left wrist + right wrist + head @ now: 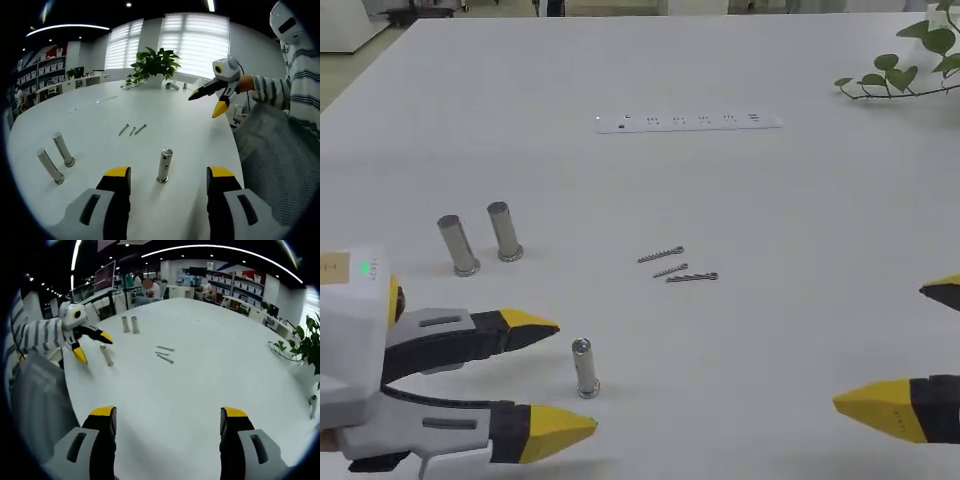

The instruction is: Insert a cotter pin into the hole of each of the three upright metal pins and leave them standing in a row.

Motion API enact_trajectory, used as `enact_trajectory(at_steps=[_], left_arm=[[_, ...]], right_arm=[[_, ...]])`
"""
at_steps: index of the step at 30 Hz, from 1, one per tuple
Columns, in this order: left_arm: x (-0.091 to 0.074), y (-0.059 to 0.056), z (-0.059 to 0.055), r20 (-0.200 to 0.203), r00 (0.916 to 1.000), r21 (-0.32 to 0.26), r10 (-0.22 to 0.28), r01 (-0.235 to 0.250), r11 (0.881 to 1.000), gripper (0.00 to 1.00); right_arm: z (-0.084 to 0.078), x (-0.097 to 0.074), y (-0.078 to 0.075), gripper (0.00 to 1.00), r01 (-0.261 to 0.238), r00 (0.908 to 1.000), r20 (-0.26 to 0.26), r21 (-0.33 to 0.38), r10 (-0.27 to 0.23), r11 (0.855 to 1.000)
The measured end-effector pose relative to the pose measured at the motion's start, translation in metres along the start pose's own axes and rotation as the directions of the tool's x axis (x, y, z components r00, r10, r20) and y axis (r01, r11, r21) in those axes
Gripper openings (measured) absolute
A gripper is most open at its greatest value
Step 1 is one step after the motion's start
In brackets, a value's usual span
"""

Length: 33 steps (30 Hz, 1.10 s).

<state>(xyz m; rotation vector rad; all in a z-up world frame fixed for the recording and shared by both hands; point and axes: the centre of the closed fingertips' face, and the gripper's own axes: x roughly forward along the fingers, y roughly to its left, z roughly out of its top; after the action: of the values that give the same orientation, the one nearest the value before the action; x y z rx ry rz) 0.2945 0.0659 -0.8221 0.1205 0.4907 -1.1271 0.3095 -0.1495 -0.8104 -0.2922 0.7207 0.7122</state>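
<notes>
My left gripper [570, 376] sits nearest, at the near left of the smooth white table [800, 200]. Its jaws are spread wide and hold nothing. They have glossy yellow wedge tips on matte black shanks, on a pale moulded body. The near metal pin [584, 367] stands upright at the tips, in the gap between them and touching neither jaw. It is a slim brushed-steel cylinder with a small flange at the foot and a shiny flat top.

At the near right, my right gripper [168, 412] is also released, its jaws far apart over bare tabletop and well clear of every part.

Further in, on the left, the left metal pin [455, 245] and its neighbour metal pin [504, 231] stand close beside each other. They have the same dull silver finish and the same flanged bases, and both stand apart from the near one.

Toward the middle, the three cotter pins [670, 270] lie flat in a loose stack of near-parallel lines. They are thin bent wire with a small loop at one end. I can't tell from here whether they touch each other.

Beyond them a flat white power strip [688, 121] lies across the table. At the far right corner, a trailing plant [905, 70] spills round green leaves onto the surface.
</notes>
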Motion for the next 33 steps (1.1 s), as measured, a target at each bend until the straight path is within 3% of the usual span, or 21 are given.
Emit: enact_trajectory(at_steps=[3, 5, 7, 9, 12, 14, 17, 21, 23, 24, 25, 29, 33], left_arm=[[-0.008, 0.000, 0.004, 0.025, 0.9987, -0.030, 0.044, -0.043, 0.999, 0.70], [-0.014, 0.000, 0.004, 0.042, 0.9964, -0.135, 0.074, -0.068, 0.989, 0.74], [-0.018, -0.002, 0.011, 0.104, 0.9918, -0.176, 0.073, -0.054, 0.983, 0.74], [-0.023, -0.001, 0.009, 0.101, 0.9902, -0.180, 0.096, -0.077, 0.981, 0.73], [-0.028, -0.002, 0.008, 0.095, 0.9873, -0.187, 0.128, -0.108, 0.976, 0.74], [-0.030, -0.004, 0.007, 0.095, 0.9867, -0.214, 0.132, -0.109, 0.971, 0.77], [-0.035, -0.007, 0.008, 0.105, 0.9829, -0.240, 0.151, -0.122, 0.963, 0.80], [-0.039, -0.012, 0.008, 0.115, 0.9784, -0.269, 0.172, -0.136, 0.953, 0.87], [-0.041, -0.013, 0.006, 0.110, 0.9751, -0.303, 0.192, -0.151, 0.941, 0.92], [-0.042, -0.013, 0.004, 0.101, 0.9734, -0.323, 0.206, -0.163, 0.932, 0.96], [-0.043, -0.015, 0.003, 0.101, 0.9734, -0.319, 0.206, -0.164, 0.933, 0.97], [-0.049, -0.020, 0.000, 0.098, 0.9663, -0.349, 0.238, -0.191, 0.917, 0.98], [-0.054, -0.025, -0.003, 0.091, 0.9624, -0.368, 0.256, -0.206, 0.907, 0.99]], right_arm=[[0.001, 0.003, -0.001, 0.86, -0.018, 0.9998, -0.004, -0.017, 0.018, 1.000], [0.002, 0.005, 0.000, 0.86, -0.045, 0.9989, -0.014, -0.022, 0.045, 0.999], [0.010, 0.009, 0.007, 0.86, -0.111, 0.9935, 0.030, 0.026, 0.110, 0.993], [0.020, 0.011, 0.011, 0.85, -0.168, 0.9838, 0.072, 0.053, 0.164, 0.984], [0.030, 0.013, 0.008, 0.82, -0.205, 0.9755, 0.095, 0.061, 0.199, 0.977], [0.041, 0.015, 0.010, 0.81, -0.249, 0.9633, 0.125, 0.085, 0.237, 0.965], [0.052, 0.017, 0.010, 0.79, -0.271, 0.9552, 0.143, 0.072, 0.259, 0.960], [0.061, 0.027, 0.010, 0.79, -0.290, 0.9518, 0.104, -0.003, 0.288, 0.957], [0.062, 0.033, 0.010, 0.78, -0.299, 0.9504, 0.072, -0.062, 0.303, 0.952], [0.061, 0.038, 0.011, 0.78, -0.315, 0.9461, 0.049, -0.089, 0.320, 0.945], [0.061, 0.041, 0.013, 0.78, -0.328, 0.9423, 0.035, -0.094, 0.333, 0.940], [0.064, 0.053, 0.019, 0.75, -0.374, 0.9255, 0.003, -0.143, 0.379, 0.916], [0.067, 0.064, 0.017, 0.72, -0.389, 0.9206, -0.040, -0.184, 0.388, 0.903]])
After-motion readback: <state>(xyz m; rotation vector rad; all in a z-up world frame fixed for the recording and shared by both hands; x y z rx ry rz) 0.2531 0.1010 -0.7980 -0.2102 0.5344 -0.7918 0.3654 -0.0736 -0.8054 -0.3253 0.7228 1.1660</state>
